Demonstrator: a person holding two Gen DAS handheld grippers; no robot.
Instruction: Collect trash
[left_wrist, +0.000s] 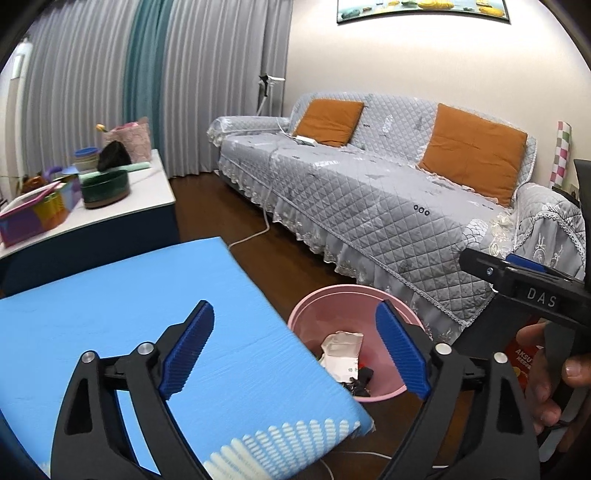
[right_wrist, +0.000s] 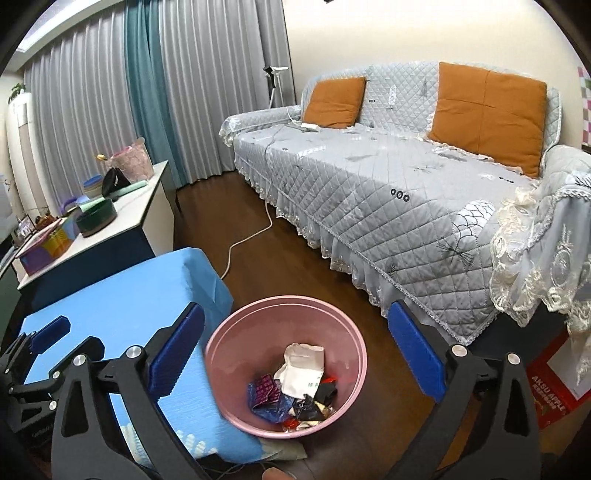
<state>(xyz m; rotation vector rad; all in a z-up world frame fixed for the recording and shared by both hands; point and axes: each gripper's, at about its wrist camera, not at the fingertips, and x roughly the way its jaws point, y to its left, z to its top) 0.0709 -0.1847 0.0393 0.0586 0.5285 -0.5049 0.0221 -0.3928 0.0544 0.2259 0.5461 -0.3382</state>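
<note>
Bin (right_wrist: 286, 369) on floor (right_wrist: 236, 206), just right of covered bench (right_wrist: 110, 317); wrappers (right_wrist: 295, 391) inside bin. Sofa (right_wrist: 388, 192) behind bin, two cushions (right_wrist: 487, 110) on it. Cabinet (right_wrist: 96, 232) behind bench, apparently carrying containers (right_wrist: 96, 218).

Pink bin (right_wrist: 221, 354) holding white, purple, black and blue trash (right_wrist: 295, 387); plain blue tablecloth (left_wrist: 110, 314) at nine o'clock; grey quilted sofa cover (right_wrist: 369, 192), orange cushions (right_wrist: 487, 110).
</note>
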